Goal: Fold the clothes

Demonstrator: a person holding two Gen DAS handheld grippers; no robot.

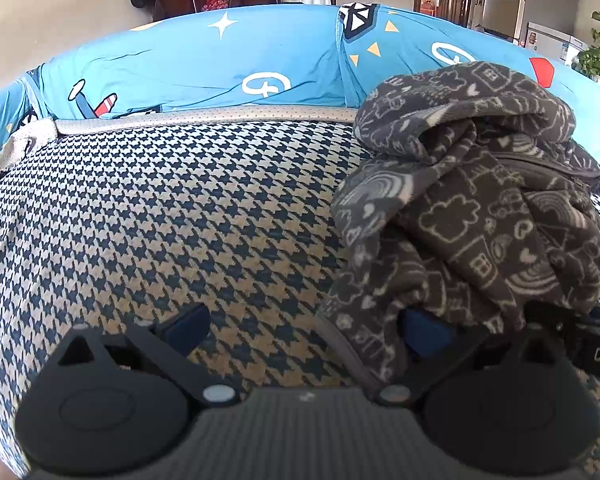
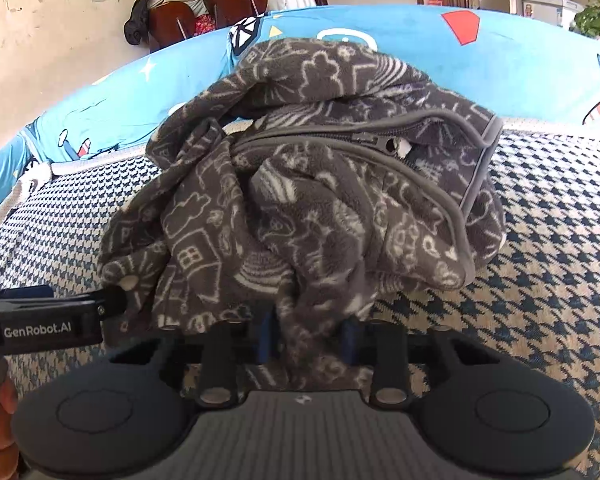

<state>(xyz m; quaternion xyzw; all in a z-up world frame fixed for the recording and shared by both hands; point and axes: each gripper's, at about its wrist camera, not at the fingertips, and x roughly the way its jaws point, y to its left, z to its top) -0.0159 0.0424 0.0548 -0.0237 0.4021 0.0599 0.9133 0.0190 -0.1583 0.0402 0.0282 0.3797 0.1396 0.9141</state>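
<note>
Fleece [image 2: 300,200] was bunched right ahead, pinched in the right claw [image 2: 310,340]; left claw [image 1: 300,332] gaped wide, empty, beside it.

Bright daylight, soft shadows, sharp centre, heavy fisheye bending at edges (dark corners), slight softness up close.

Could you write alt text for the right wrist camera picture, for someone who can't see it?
The right gripper has its fingers closed on a fold of a crumpled grey fleece jacket with white doodles, heaped on a houndstooth cushion. The left gripper reaches its left edge; blue printed fabric lies behind.
</note>
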